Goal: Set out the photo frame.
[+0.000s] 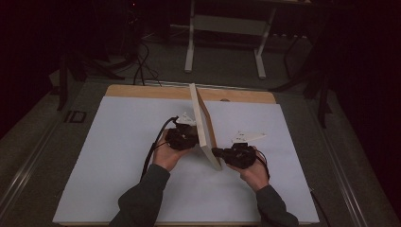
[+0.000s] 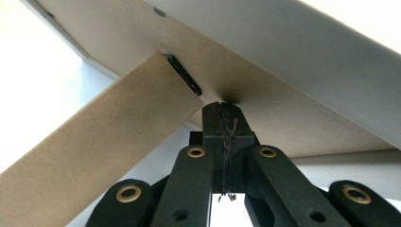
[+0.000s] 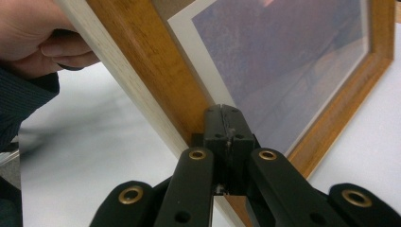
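- A wooden picture frame (image 1: 204, 126) stands on edge near the middle of the table, leaning, its long side running away from the person.
- In the right gripper view its front shows a honey-brown wood border, a white mat and a bluish picture (image 3: 293, 61) behind glass.
- In the left gripper view its back is plain tan board, with a fold-out prop (image 2: 94, 156) of the same board hinged to it by a small black clip.
- The left gripper (image 1: 185, 137) is at the frame's back; its jaws are closed together, tips against the backing, holding nothing.
- The right gripper (image 1: 218, 152) meets the frame's near front edge, jaws likewise closed and empty, pressing on the wood border.
- Both hands come up from the bottom, forearms in dark sleeves (image 1: 142, 198), one on each side of the frame.
- The table (image 1: 118, 156) has a smooth white sheet over it, with a bare wood strip at the far edge.
- A white desk stand (image 1: 227, 28) is on the dim floor beyond.
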### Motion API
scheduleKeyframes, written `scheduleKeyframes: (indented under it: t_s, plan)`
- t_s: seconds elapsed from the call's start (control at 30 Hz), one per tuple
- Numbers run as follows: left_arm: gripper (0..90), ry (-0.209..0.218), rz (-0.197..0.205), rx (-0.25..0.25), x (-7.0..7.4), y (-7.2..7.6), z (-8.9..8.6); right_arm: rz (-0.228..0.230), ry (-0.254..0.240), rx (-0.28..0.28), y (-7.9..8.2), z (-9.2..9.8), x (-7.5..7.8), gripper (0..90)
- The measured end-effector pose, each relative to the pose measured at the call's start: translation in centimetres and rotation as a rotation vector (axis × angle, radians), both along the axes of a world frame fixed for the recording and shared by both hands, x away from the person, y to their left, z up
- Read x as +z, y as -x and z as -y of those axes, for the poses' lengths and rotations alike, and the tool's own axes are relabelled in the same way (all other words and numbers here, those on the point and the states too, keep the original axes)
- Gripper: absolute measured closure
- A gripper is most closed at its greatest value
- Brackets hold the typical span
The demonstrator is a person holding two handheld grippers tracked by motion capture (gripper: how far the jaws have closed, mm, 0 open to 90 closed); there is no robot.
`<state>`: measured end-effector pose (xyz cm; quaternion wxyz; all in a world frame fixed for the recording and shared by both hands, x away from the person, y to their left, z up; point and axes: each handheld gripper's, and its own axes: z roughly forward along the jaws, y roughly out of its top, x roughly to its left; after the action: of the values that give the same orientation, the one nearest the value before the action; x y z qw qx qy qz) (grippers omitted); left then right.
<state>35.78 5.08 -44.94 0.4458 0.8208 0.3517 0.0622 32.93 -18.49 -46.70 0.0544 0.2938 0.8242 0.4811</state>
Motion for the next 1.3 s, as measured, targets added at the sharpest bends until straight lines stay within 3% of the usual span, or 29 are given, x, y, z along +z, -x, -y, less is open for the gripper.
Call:
scheduleKeyframes:
  t_s: [0.33,0.5,0.77,1.03,1.17,1.3]
  plan:
    - [90.0,0.014,-0.001,-0.014,-0.3,0.1,-0.4,-0.001,0.007,0.018,0.1,-0.8,0.0,90.0]
    - [90.0,0.043,-0.013,-0.023,-0.6,-0.1,-1.2,-0.012,0.002,0.032,0.0,-1.7,0.0,90.0]
    - [90.0,0.057,-0.011,-0.03,-0.8,-0.2,-1.6,-0.004,0.01,0.022,-0.2,-2.4,0.3,90.0]
    - [90.0,0.15,-0.045,-0.053,-1.6,-0.8,-2.3,0.0,0.002,0.023,-0.3,-3.4,0.2,90.0]
    - [89.1,0.147,-0.048,-0.058,-1.8,-0.7,-2.4,0.001,-0.003,0.02,-0.2,-3.4,0.1,90.0]
    - [82.7,0.151,-0.052,-0.058,-1.9,-0.7,-2.7,0.009,0.008,0.025,-0.2,-3.4,0.1,88.4]
